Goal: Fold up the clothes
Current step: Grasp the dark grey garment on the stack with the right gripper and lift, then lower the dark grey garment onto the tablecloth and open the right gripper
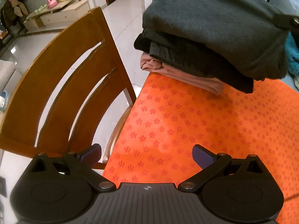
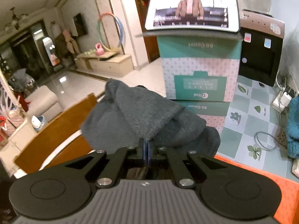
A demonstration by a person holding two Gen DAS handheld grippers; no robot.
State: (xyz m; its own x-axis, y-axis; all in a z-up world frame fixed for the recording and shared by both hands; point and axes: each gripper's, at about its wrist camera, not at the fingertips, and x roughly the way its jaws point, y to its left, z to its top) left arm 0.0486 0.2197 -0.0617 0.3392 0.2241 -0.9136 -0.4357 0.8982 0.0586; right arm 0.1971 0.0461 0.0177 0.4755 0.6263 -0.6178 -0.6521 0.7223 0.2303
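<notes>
A pile of folded clothes sits at the far end of the orange flower-patterned tablecloth: a dark grey garment on top, a black one under it, a tan one at the bottom. My left gripper hovers open over bare cloth in front of the pile, with nothing between its fingers. In the right wrist view my right gripper is shut on a fold of the dark grey garment, which bunches up just ahead of the fingers. A black part with a screw touches the grey garment's right edge.
A wooden chair stands against the table's left edge. Beyond the pile are stacked teal and pink boxes with a tablet on top, a water dispenser, and a teal knit item at right.
</notes>
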